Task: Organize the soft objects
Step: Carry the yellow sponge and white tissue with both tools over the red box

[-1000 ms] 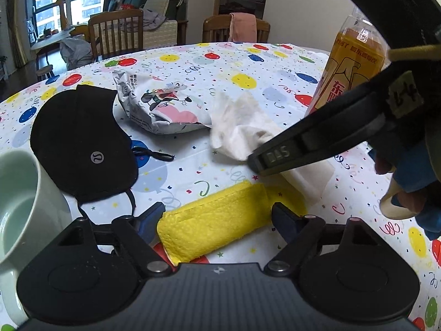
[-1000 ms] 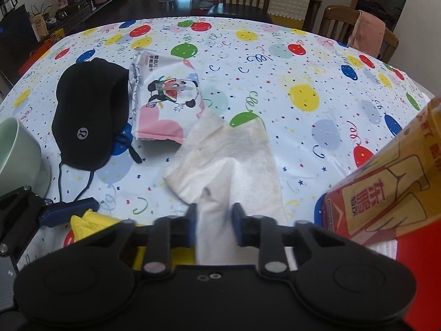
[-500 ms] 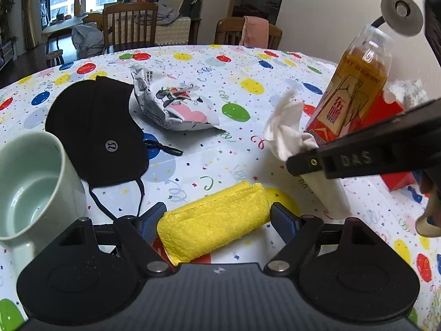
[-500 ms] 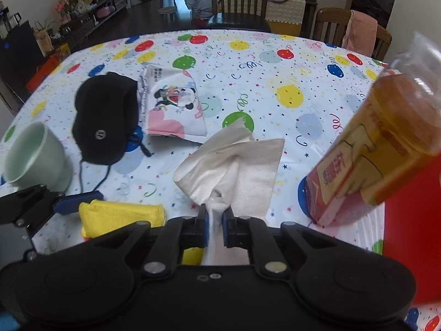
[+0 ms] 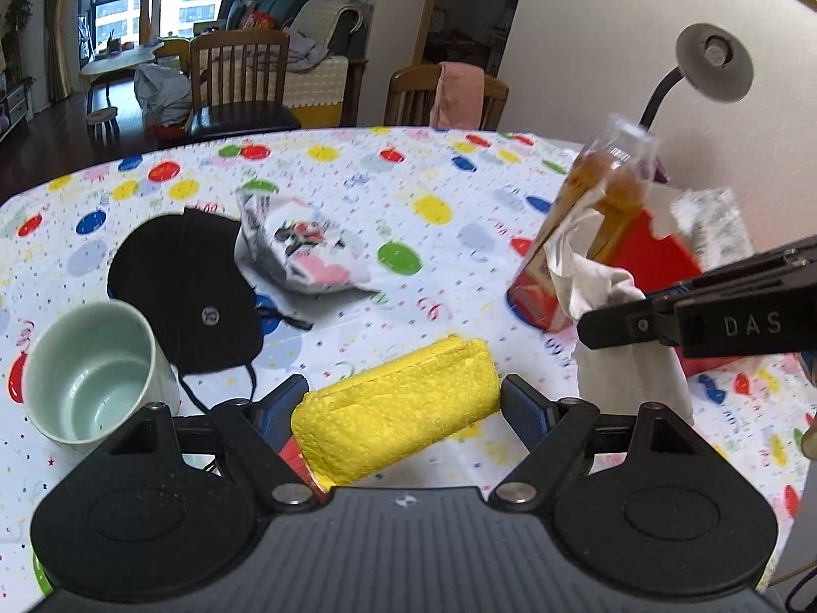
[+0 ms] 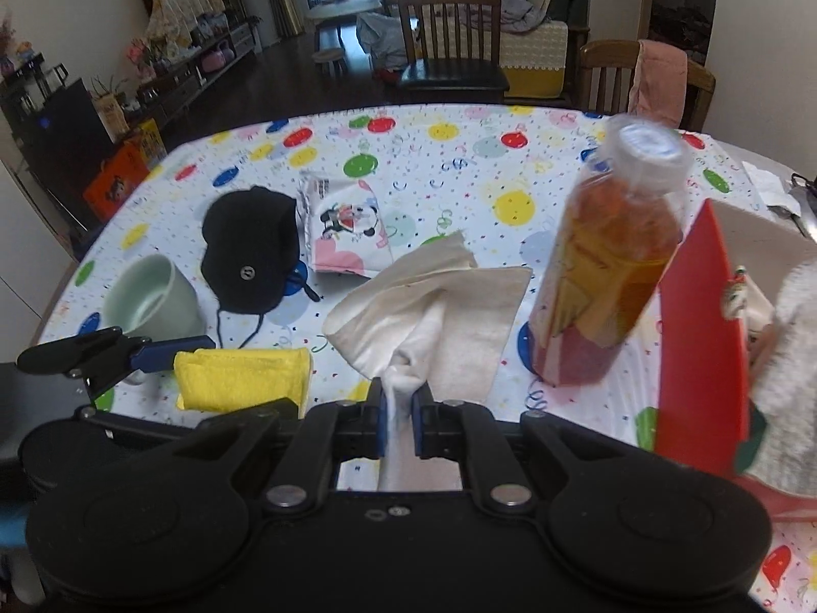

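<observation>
Partway: right claw [image 6: 397, 421] clamped on the white cloth [image 6: 434, 301], lifted near the red box [image 6: 699, 347]; left claw [image 5: 403, 403] grips the yellow sponge cloth [image 5: 395, 421] across its width; black cap [image 5: 189, 281] and wipes pack [image 5: 306, 250] remain on the surface [image 5: 459, 189].

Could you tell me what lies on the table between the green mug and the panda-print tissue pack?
The black cap lies between the green mug and the panda-print tissue pack, its edge against the pack. Both wrist views show it.
</observation>
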A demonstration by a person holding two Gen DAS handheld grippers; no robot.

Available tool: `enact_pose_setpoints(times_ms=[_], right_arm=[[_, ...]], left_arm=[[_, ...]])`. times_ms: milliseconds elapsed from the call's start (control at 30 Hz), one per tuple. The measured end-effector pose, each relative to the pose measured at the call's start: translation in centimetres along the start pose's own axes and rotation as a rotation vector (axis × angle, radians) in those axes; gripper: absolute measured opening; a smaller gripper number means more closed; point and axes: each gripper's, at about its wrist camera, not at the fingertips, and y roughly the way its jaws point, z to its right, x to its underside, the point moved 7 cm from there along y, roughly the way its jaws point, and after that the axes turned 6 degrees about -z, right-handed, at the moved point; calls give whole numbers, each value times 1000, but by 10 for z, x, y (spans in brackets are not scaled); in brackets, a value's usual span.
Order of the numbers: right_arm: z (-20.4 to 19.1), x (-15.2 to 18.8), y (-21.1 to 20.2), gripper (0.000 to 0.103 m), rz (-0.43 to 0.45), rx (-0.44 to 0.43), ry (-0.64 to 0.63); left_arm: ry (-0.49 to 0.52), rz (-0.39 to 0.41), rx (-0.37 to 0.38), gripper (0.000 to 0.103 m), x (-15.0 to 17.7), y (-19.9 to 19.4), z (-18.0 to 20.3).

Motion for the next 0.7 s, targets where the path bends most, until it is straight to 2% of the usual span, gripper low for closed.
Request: enact_pose_setpoints(times_ms=[533,700], right_arm=[[47,15,-82,9,70,-61,63],[71,15,-108,9,109,-56,73]], left_arm=[[25,55,12,83,-41,-53,64],[47,76,46,83,-56,-64,92]])
